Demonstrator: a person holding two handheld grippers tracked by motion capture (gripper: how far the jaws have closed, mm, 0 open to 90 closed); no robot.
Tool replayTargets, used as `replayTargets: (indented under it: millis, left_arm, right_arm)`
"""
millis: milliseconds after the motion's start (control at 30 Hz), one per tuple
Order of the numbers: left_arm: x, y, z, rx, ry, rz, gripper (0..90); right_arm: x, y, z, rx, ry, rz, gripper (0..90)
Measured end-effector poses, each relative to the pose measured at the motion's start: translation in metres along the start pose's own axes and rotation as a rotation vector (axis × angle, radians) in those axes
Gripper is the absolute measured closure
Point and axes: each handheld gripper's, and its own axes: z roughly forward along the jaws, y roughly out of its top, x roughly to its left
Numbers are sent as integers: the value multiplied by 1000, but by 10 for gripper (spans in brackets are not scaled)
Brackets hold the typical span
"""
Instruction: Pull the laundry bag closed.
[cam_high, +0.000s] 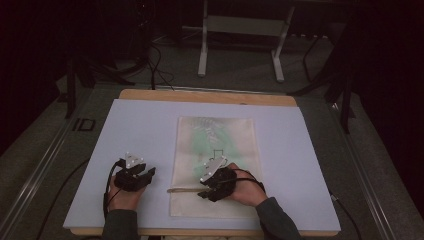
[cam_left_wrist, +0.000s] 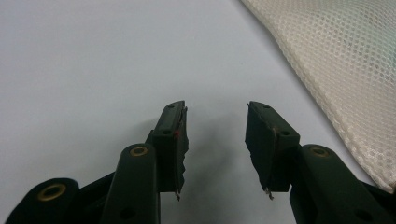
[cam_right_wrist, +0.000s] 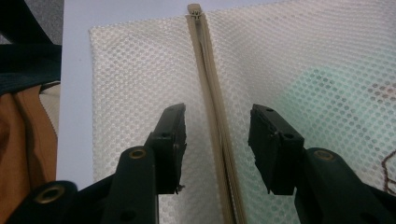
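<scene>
A white mesh bag (cam_high: 235, 145) lies flat on a pale board (cam_high: 140, 130), with something green (cam_high: 210, 132) showing through its far half. Its beige zipper (cam_high: 182, 189) runs across the near end. My right gripper (cam_high: 204, 192) hovers open over that zipper. In the right gripper view the zipper (cam_right_wrist: 210, 84) runs up between the jaws, which stand apart from it, to its end (cam_right_wrist: 194, 10) at the bag's edge. My left gripper (cam_high: 149, 173) rests open on the bare board, left of the bag. In the left gripper view, nothing is between its jaws (cam_left_wrist: 217, 116) and the mesh bag (cam_left_wrist: 345, 60) lies off to the right.
The board lies on a wooden table (cam_high: 200, 95). Behind the table stands a grey metal frame (cam_high: 240, 30) on dark carpet with cables (cam_high: 155, 65). In the right gripper view, brown fabric (cam_right_wrist: 18, 140) sits past the board's edge.
</scene>
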Motion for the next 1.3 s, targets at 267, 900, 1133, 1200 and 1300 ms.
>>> replayTargets:
  millis: [267,900,1133,1200,1300]
  left_arm:
    - [1,0,0,-4,1,-5,576]
    - [1,0,0,-3,-1,-5,574]
    - [1,0,0,-2,-2,-5,573]
    - [1,0,0,-2,-2,-5,573]
    - [1,0,0,-2,-3,-6,572]
  right_arm:
    - [1,6,5,-4,13,-8,569]
    - [4,22,23,-21,28,-30,672]
    - [5,29,30,-31,29,-31,701]
    - [6,31,32,-31,34,-35,707]
    - [7,34,35,-31,35,-35,716]
